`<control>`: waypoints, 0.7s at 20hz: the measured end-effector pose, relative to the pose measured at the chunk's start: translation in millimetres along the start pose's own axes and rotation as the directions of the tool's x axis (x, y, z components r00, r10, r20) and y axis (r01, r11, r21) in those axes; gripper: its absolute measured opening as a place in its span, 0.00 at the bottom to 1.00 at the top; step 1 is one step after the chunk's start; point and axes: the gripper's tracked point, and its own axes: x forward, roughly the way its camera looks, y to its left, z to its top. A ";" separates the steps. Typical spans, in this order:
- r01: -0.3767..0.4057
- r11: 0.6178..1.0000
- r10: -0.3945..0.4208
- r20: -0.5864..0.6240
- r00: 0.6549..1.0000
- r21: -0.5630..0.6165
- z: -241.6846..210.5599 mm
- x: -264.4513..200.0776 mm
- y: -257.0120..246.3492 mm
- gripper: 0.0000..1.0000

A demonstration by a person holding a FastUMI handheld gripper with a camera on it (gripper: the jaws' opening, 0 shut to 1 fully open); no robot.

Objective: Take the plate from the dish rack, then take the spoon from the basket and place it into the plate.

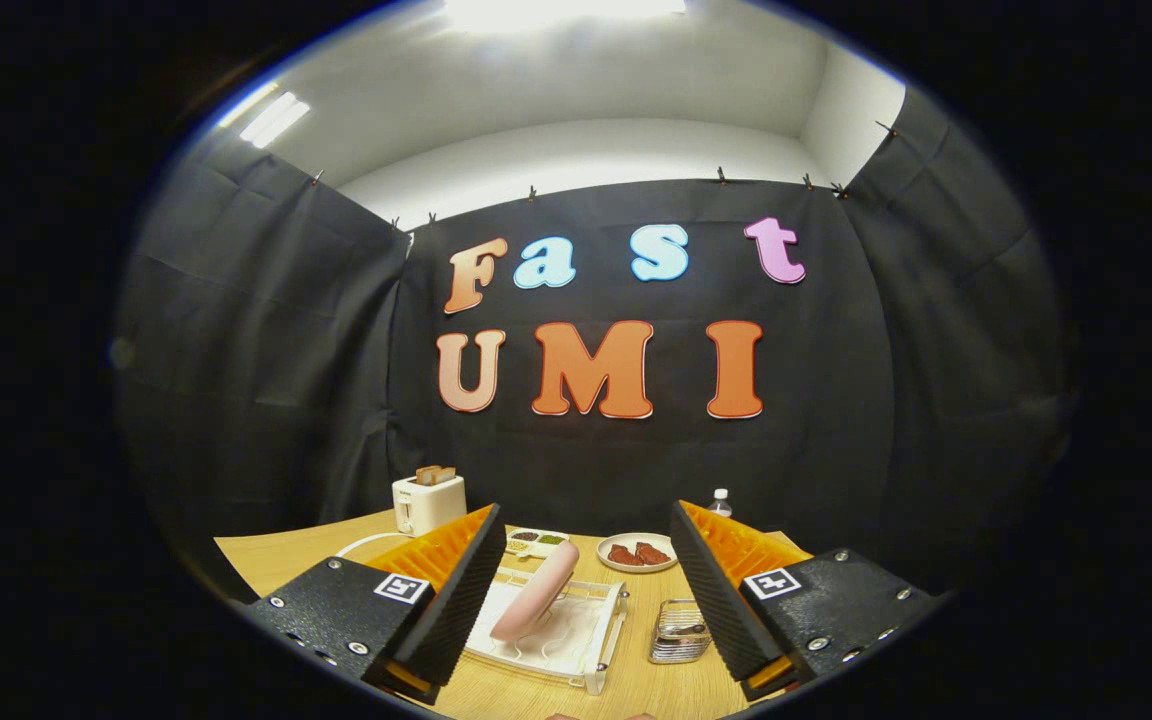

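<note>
Gripper (586,600) held above the near edge of a wooden worktop (286,560), fingers (456,600) spread wide apart and grasping nothing. Between the fingers, closer to the left one, stands a white dish rack (576,650); a pink plate (536,592) leans on edge in it, tilted toward the left finger and just beside that finger's ribbed pad, though contact cannot be judged from here. Just inside the right finger sits a small wire basket (681,632) holding something metallic, probably the spoon, too small to make out clearly. Beyond the fingers, roughly midway between them, lies a white dish (636,553) with reddish-brown pieces on it. To its left, still beyond the fingertips, is a small divided tray (536,541) with dark and green contents. Farther off, past the left finger, a white toaster (428,503) stands with toast in its slots, a white cord (361,545) curving from it across the worktop. Past the right fingertip, a clear bottle (721,502) with a white cap stands against the wall.
</note>
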 end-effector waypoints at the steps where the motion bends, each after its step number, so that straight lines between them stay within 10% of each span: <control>1: 0.000 1.000 0.000 -0.008 1.000 -0.004 -1.6 3.5 1.7 0.98; 14: -0.135 0.991 0.136 -0.230 0.964 0.019 -45.7 60.4 41.9 0.98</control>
